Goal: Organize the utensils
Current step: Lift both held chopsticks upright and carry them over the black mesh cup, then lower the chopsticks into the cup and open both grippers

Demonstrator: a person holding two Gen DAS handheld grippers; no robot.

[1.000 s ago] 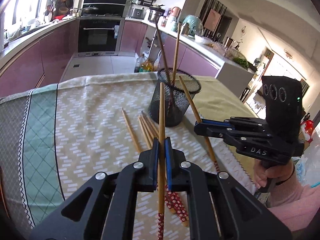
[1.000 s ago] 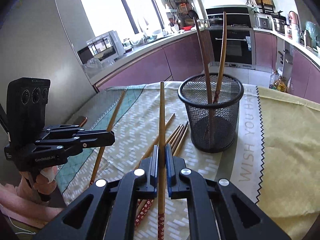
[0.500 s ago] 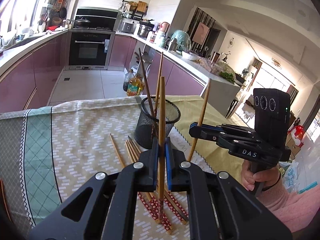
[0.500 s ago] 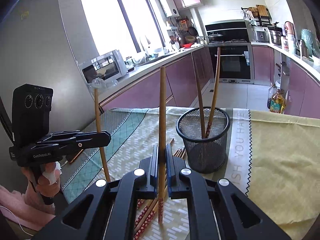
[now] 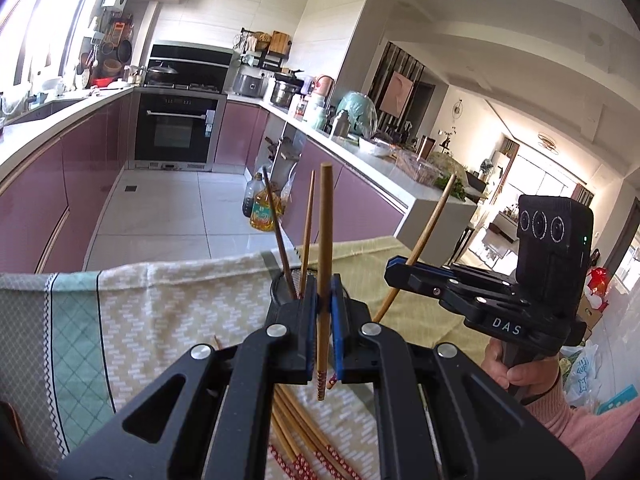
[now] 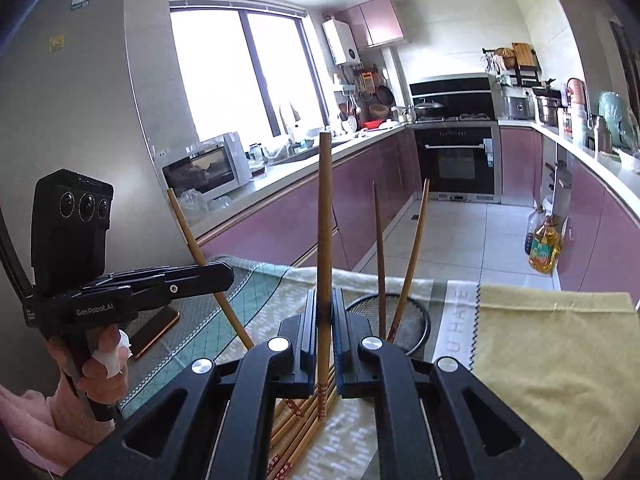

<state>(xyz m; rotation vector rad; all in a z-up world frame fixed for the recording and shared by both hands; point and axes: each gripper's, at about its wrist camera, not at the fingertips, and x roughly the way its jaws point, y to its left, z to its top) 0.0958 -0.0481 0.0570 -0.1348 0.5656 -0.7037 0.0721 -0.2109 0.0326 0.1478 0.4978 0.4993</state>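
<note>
On the kitchen table two chopsticks already stand in the mesh cup, each gripper's jaws are clamped on another chopstick held upright above the cloth, and a bunch of loose chopsticks still lies waiting, so it's maybe a third done.

Daylight floods both views, with no lamp visibly lit. In the right wrist view the window is blown out to pure white, and pale glare spreads across the refrigerator door beside it. In the left wrist view the upper left corner and the far doorway are overexposed too. Shadows on the tablecloth are soft and faint. Both fisheye views bend straight lines strongly toward the edges, with dark vignetted corners. Focus is fairly sharp throughout; no motion blur shows.
</note>
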